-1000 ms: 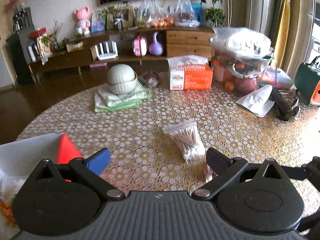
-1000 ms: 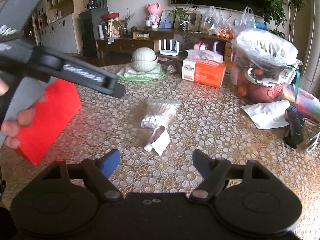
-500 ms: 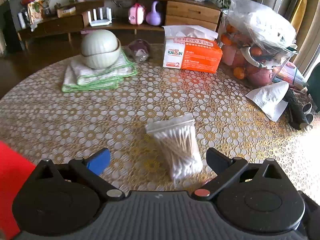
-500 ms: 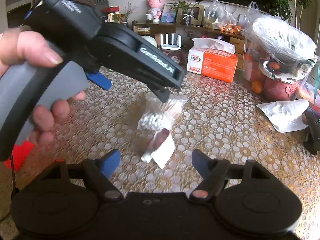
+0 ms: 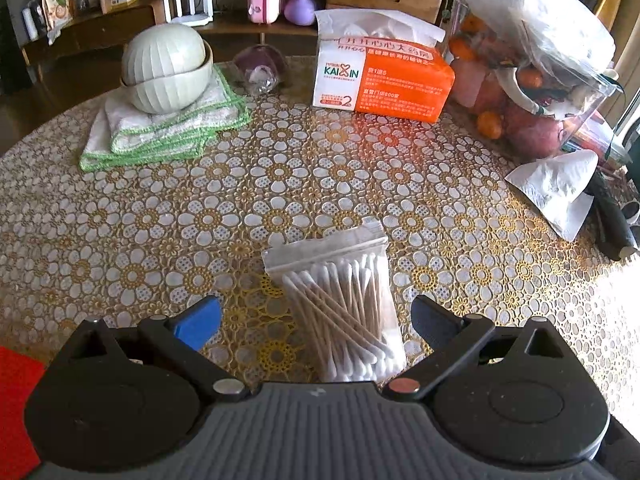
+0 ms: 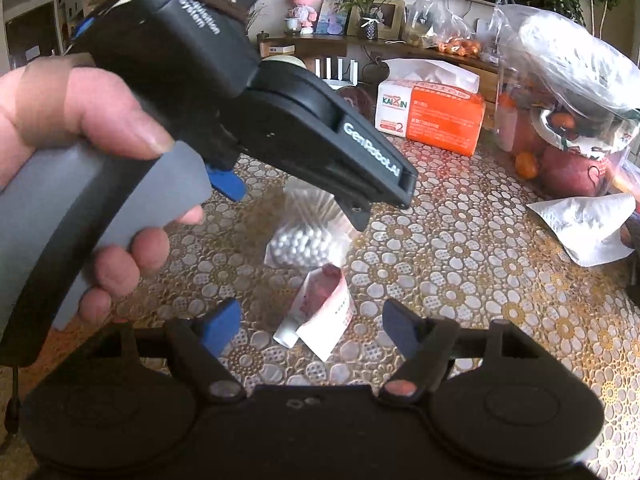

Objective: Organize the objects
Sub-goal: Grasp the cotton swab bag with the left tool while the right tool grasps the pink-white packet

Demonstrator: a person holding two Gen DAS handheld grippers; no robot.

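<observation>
Both tools wide open, empty: left tool [image 5: 316, 318] astride cotton swab bag [image 5: 340, 304], right tool [image 6: 310, 326] over folded slip [image 6: 320, 312]

bag of cotton swabs [image 5: 344, 312]: on the tabletop [image 5: 160, 216], between my left fingers [image 5: 198, 322], touching neither
folded slip [image 6: 320, 312]: near side of the swab bag, between my right fingers [image 6: 222, 326]
stacked bowls [image 5: 166, 68]: far left, on the folded cloths [image 5: 160, 128]
tissue pack [image 5: 380, 76]: far side, right of the bowls
fruit bag [image 5: 532, 64]: far right, beside the tissue pack
crumpled paper [image 5: 560, 188]: right edge, nearer than the fruit bag
</observation>
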